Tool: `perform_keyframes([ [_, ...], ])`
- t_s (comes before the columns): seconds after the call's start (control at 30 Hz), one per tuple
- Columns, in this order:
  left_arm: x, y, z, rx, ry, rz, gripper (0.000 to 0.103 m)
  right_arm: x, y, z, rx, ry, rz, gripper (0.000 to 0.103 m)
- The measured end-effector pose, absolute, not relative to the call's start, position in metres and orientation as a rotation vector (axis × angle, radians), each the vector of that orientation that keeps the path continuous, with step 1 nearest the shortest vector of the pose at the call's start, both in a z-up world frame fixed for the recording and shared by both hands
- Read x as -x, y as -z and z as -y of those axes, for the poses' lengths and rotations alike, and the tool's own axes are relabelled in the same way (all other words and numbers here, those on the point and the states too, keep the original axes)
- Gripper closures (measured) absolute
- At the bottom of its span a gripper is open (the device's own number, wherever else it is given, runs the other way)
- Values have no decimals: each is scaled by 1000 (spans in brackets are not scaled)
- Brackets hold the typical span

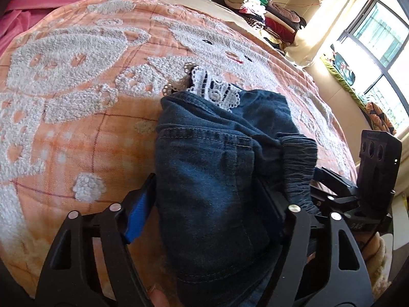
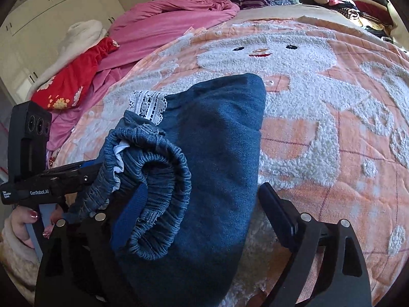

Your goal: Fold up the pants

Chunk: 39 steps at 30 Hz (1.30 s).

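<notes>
Dark blue denim pants (image 1: 204,153) lie bundled on the bed, white lace trim (image 1: 214,89) at the far end. My left gripper (image 1: 207,179) straddles the near end; its blue-padded finger (image 1: 139,212) touches the denim's left edge, and the elastic waistband (image 1: 299,158) drapes over the other finger. In the right wrist view the pants (image 2: 217,128) fill my right gripper (image 2: 202,192): its left pad sits inside the waistband loop (image 2: 158,168), while its right finger (image 2: 276,209) stands just off the cloth. The left gripper (image 2: 84,174) enters from the left, the right gripper (image 1: 332,186) from the right.
An orange bedspread (image 2: 319,128) with white fluffy figures lies under everything. A pink blanket (image 2: 166,18) and a red garment (image 2: 74,76) are heaped at the far left. Stacked clothes (image 1: 265,12) line the far side, near a window (image 1: 378,41). A hand (image 2: 23,225) holds the left gripper.
</notes>
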State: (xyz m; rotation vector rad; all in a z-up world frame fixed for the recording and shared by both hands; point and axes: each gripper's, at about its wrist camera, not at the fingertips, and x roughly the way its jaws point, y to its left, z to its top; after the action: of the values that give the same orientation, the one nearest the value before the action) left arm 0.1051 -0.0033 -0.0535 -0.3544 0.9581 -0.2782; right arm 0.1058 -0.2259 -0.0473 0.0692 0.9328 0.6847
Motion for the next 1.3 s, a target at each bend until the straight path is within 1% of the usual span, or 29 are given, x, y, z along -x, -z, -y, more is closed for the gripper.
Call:
perform_keyframes([
  [0.03, -105, 53, 6, 341, 268, -957, 44, -106, 48, 225, -70, -694, -926, 26],
  [0.07, -105, 52, 9, 330, 258, -957, 47, -107, 48, 225, -82, -717, -925, 42],
  [0.1, -105, 52, 10, 326, 246, -957, 48, -107, 47, 223, -94, -750, -926, 48],
  [0.13, -105, 51, 11, 320, 232, -959, 53, -106, 45, 220, -82, -769, -918, 58],
  [0.17, -105, 49, 12, 307, 220, -959, 58, -105, 43, 217, -71, -785, -908, 66],
  [0.2, -106, 46, 12, 291, 207, -954, 60, -103, 38, 213, -55, -783, -890, 67],
  [0.27, -106, 39, 14, 276, 200, -951, 65, -98, 27, 205, 6, -773, -849, 72],
  [0.33, -108, 29, 14, 262, 194, -943, 67, -95, 12, 200, 38, -775, -807, 76],
  [0.53, -122, -11, -2, 271, 173, -850, 67, -108, -26, 193, 35, -815, -705, 76],
  [0.7, -148, -24, -13, 255, 150, -804, 67, -140, -33, 185, 37, -804, -687, 76],
  [0.83, -171, -11, -17, 262, 146, -816, 67, -168, -18, 179, 27, -771, -738, 76],
  [1.0, -189, 27, -27, 286, 112, -908, 67, -186, 15, 173, 47, -701, -843, 76],
  [1.03, -189, 33, -30, 296, 103, -918, 65, -188, 21, 175, 42, -691, -864, 73],
  [1.07, -189, 36, -33, 300, 96, -926, 58, -190, 25, 178, 27, -673, -882, 63],
  [1.1, -187, 39, -34, 296, 82, -931, 52, -189, 29, 181, 16, -648, -891, 56],
  [1.13, -185, 41, -36, 288, 66, -931, 44, -190, 32, 185, 8, -625, -900, 45],
  [1.2, -182, 46, -40, 292, 61, -935, 41, -191, 37, 191, -14, -603, -914, 42],
  [1.23, -181, 48, -42, 299, 57, -937, 36, -191, 39, 194, -30, -605, -921, 41],
  [1.3, -178, 50, -43, 299, 54, -934, 35, -189, 41, 196, -37, -598, -923, 41],
])
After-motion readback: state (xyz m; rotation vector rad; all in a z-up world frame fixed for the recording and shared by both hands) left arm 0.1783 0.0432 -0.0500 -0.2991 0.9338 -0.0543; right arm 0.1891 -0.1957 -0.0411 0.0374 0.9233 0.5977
